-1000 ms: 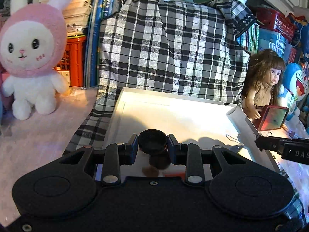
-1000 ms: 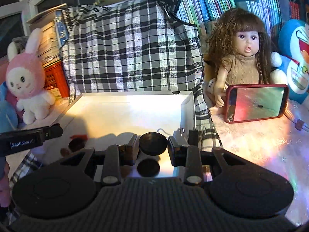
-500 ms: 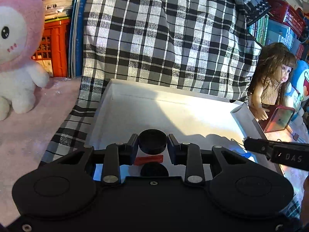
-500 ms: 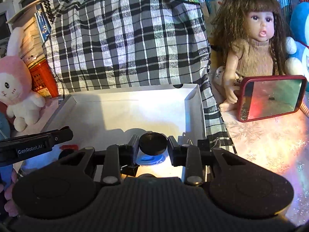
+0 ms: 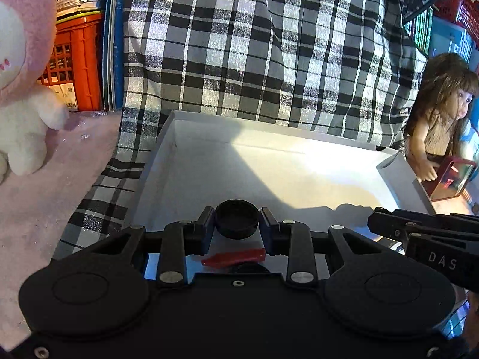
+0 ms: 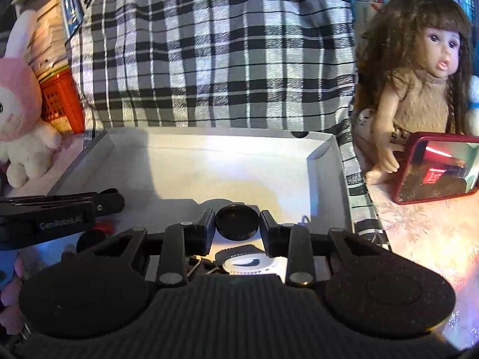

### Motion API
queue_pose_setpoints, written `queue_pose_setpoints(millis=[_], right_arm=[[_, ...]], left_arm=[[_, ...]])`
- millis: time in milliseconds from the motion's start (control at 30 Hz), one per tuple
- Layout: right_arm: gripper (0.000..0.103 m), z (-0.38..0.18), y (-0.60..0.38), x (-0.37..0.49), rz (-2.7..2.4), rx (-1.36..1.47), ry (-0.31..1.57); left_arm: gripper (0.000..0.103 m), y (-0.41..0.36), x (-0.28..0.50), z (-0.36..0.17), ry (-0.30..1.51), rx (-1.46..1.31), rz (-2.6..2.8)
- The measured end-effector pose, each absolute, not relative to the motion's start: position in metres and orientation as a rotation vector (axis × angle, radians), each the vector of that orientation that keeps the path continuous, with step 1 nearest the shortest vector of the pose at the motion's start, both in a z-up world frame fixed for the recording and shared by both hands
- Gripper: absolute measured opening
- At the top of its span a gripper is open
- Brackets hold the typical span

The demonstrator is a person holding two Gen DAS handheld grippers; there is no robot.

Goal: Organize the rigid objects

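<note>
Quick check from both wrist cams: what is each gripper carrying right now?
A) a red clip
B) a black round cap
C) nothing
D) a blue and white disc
B: the left gripper clamps a black round cap, and the right gripper clamps a second black cap.

Black-and-white plaid cloth [image 5: 269, 59]; white tray [image 5: 269, 161]; pink-and-white plush rabbit [image 6: 18, 113]; orange-red crate [image 5: 74, 59]; red-framed mirror [image 6: 434, 170].

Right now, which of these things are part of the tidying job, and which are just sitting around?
Part of the job:
- black cap clamped in the left hand-held gripper
- black cap clamped in the right hand-held gripper
- white box
- red piece in the box

Just sitting around:
- bunny plush
- doll
- red-framed mirror
- checked cloth
</note>
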State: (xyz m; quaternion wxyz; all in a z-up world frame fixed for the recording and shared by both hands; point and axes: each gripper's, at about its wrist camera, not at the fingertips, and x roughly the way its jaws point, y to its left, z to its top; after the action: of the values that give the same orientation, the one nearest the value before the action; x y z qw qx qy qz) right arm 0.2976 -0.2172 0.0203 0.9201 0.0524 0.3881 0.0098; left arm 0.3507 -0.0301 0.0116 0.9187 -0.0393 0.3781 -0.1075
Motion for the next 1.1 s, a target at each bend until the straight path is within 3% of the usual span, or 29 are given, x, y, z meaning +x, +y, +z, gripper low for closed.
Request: queue_pose_setpoints(millis=[200,233,267,500,767,1100], right_arm=[[0.041,0.019,-0.211,0.298,0.015,0.067,0.794],[0.042,0.019,-0.211,0.297,0.013,0.069,0.789],[0.053,0.02,-0.212,0.296,0.015,0.072,0.786],[0.063,0.03,-0.216,0.277,0.024,0.066,0.744],[0.078,0.049,-0.215,0.244,0.055,0.024,0.674],[0.085,0.055,-0.216,0.187,0.079,-0.042,0.613]], left_arm=[[0.032,-0.033,0.348,0.012,0.768,-0.06,-0.215],[0.034,-0.032,0.347,0.013,0.767,-0.06,-0.213],[0.038,-0.032,0.346,0.013,0.767,-0.06,-0.213],[0.05,-0.031,0.328,0.027,0.72,-0.058,-0.224],[0.072,-0.03,0.289,0.05,0.653,-0.05,-0.262],[0.08,-0.027,0.224,0.064,0.59,-0.011,-0.311]])
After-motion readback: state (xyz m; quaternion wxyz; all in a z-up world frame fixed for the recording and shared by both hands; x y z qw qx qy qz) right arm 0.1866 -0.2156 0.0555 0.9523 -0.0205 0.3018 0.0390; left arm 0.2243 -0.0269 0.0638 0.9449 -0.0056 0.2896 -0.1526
